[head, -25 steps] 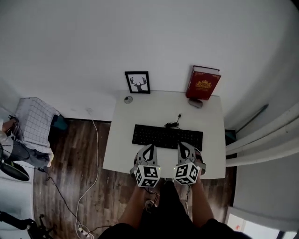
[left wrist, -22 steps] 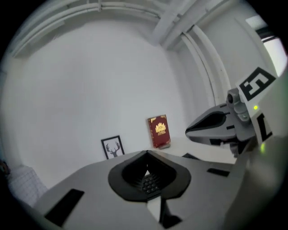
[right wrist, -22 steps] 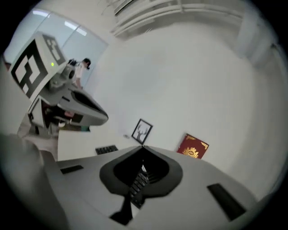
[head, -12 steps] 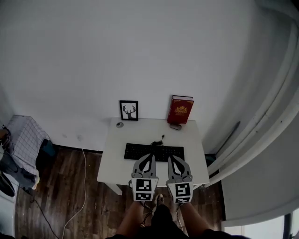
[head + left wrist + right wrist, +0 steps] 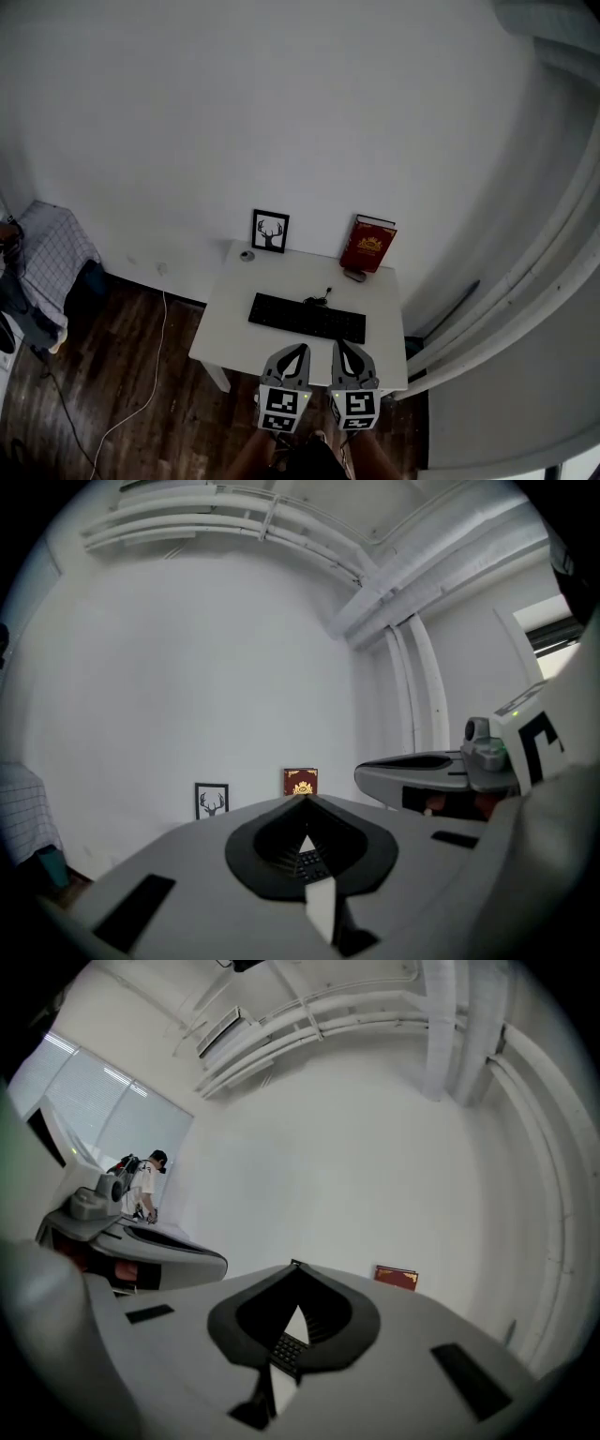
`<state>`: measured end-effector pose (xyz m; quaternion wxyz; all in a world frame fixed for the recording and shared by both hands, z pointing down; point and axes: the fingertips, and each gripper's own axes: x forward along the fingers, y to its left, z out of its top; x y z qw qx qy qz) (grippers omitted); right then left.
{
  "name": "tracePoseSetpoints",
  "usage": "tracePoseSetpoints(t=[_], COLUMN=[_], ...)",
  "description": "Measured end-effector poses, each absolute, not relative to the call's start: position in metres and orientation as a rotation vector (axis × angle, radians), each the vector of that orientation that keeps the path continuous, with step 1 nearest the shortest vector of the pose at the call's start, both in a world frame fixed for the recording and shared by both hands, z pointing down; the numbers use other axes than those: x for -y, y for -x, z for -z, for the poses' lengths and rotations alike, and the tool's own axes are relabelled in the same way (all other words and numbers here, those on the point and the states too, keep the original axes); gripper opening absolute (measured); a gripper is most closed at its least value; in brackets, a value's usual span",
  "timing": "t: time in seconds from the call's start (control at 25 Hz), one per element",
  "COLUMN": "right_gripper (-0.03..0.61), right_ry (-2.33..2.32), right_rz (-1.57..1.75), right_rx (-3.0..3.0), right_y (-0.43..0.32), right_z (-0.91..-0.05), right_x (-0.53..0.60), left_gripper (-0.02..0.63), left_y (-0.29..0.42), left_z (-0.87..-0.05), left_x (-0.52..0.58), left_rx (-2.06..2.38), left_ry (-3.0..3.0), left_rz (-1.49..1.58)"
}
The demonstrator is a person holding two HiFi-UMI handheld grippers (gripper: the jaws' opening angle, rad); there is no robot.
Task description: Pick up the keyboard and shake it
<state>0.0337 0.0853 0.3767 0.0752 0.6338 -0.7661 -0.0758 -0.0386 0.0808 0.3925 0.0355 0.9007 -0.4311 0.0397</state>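
The black keyboard (image 5: 307, 318) lies flat on the white table (image 5: 230, 323), with its cable leading off its far edge. Both grippers hang side by side over the table's near edge, short of the keyboard and not touching it. My left gripper (image 5: 298, 350) is shut and holds nothing. My right gripper (image 5: 338, 345) is likewise shut and empty. In the left gripper view the closed tips (image 5: 302, 800) point level at the far wall, and a strip of keyboard (image 5: 307, 861) shows below them. The right gripper view shows the same: tips (image 5: 296, 1265) together, keyboard (image 5: 287, 1352) below.
At the back of the table stand a framed deer picture (image 5: 270, 231) and a red book (image 5: 371, 246); a small round object (image 5: 247, 255) and a dark mouse-like item (image 5: 353, 275) lie near them. A cable (image 5: 150, 366) trails on the wooden floor. White pipes (image 5: 525, 300) run at right.
Both grippers have risen and drawn back from the keyboard's near edge toward the person. The head view has pulled up and away, so the table looks smaller. The keyboard stays on the table.
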Motion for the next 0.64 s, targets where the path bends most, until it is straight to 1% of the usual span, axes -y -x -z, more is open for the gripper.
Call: tracePoseSetpoints(t=[0.16, 0.28, 0.64], right_gripper=[0.021, 0.021, 0.021], right_ry=[-1.859, -1.872, -1.818], right_rz=[0.276, 0.305, 0.447], right_rx=[2.345, 2.340, 2.324], right_y=[-0.027, -0.038, -0.080], right_z=[-0.358, -0.341, -0.321], right_x=[-0.071, -0.070, -0.066], left_gripper=[0.003, 0.003, 0.003], left_y=[0.040, 0.032, -0.051], left_z=[-0.359, -0.335, -0.313], left_x=[-0.064, -0.061, -0.046], left_rx=[1.386, 1.364, 1.212], left_ry=[-2.810, -2.845, -2.946], left_rz=[-0.107, -0.067, 0.043])
